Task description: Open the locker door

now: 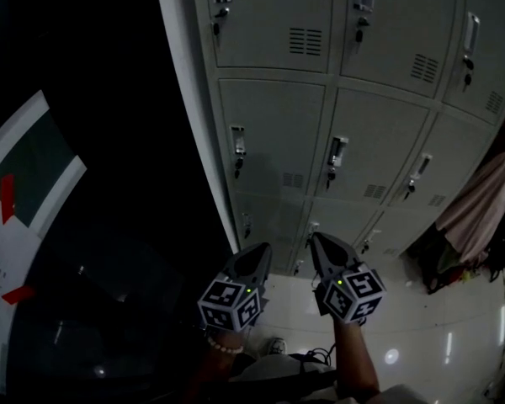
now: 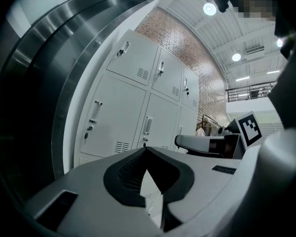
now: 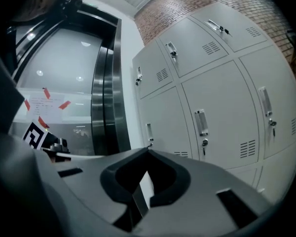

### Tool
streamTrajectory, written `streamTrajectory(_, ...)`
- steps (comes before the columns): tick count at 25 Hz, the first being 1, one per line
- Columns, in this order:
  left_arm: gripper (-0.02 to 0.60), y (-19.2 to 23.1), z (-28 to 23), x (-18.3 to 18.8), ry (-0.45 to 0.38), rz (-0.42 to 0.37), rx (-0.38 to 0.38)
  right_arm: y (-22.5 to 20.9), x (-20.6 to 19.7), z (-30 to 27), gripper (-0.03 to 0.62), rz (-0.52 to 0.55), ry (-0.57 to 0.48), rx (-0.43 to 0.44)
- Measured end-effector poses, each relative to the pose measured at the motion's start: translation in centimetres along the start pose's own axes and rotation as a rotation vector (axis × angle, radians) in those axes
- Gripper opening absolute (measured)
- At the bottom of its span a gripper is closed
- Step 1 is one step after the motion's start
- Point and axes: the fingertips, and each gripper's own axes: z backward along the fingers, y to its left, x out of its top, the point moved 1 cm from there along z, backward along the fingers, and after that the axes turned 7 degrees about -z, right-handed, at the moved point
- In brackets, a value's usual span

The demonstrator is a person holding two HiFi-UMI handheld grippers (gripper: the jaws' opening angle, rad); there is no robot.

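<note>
Both grippers were closed and empty: the left gripper (image 1: 261, 247) and the right gripper (image 1: 317, 239) each had its jaw tips meeting with nothing between them, as each gripper's own view also showed. They were held side by side, pointing roughly level at the locker bank (image 1: 379, 99). It stood straight ahead and well apart from both, across a strip of pale floor (image 1: 421, 310). Neither hand looked clearly nearer; the left lined up more with the leftmost column, the right with the middle one. Every door in view was shut, among them the middle-row door (image 1: 278, 116) of the left column. Each door carried an upright handle (image 1: 237, 140) along its left edge, its long axis vertical. The hinges were therefore probably on the right, and the door would swing out toward the person from its left side. Below the handle a small key (image 1: 237, 168) hung in its lock. Which door was meant could not be told.
</note>
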Motion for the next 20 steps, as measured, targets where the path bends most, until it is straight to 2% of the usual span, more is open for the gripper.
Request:
streamTrajectory(9, -0.003, 2.4, -3.5, -0.3, 0.018, 0.018, 0.013, -2.7, -0.4, -3.4, 0.009, -0.014, 0.03, -0.002)
streamTrajectory(20, -0.003, 9.1, -5.6, 1.5, 0.007, 0.013, 0.062, -0.1, 0.7, -12.5, 0.029, 0.021, 0.044, 0.089)
